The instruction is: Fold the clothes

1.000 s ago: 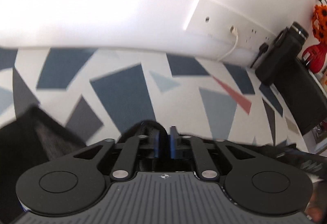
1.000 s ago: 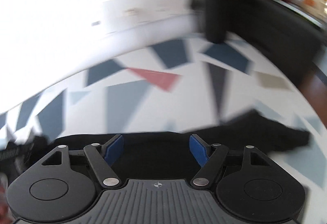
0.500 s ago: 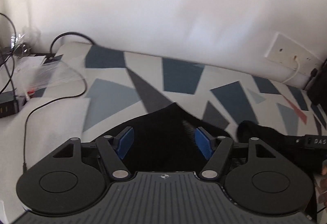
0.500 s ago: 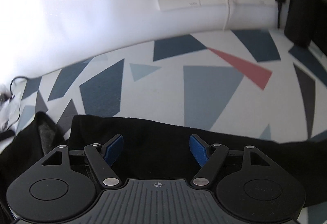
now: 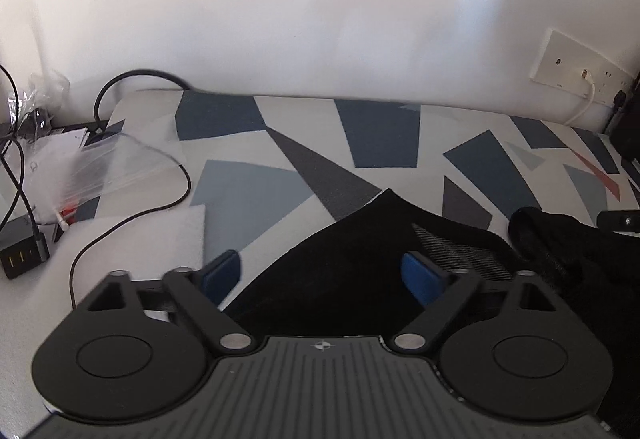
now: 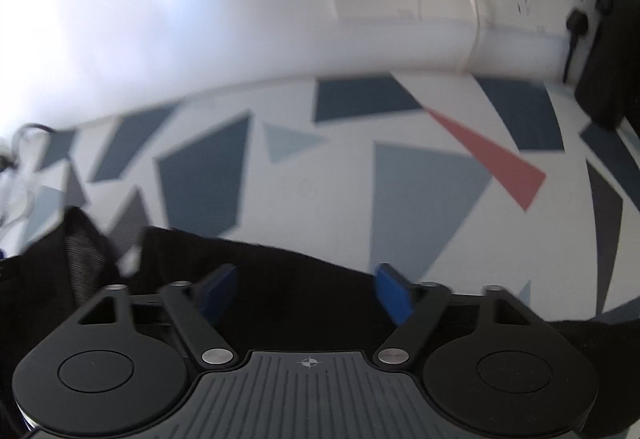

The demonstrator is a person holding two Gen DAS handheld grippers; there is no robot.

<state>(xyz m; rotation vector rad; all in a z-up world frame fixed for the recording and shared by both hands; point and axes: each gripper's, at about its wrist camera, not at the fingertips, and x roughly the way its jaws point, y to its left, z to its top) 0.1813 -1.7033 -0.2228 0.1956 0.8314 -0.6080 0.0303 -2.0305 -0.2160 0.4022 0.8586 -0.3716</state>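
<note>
Both grippers are released, jaws spread wide, grasping nothing. The left gripper (image 5: pixel 322 275) hangs over a pointed corner of the black garment (image 5: pixel 352 255); the right gripper (image 6: pixel 306 289) hangs over its straight edge. The cloth lies on a geometric-patterned tabletop (image 6: pixel 340 167), bare toward the wall. Cables (image 5: pixel 132 207) lie left.

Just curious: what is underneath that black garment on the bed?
The black garment lies on a patterned sheet of blue, grey and red shapes. Whatever is beneath the cloth itself is covered and cannot be seen.
</note>
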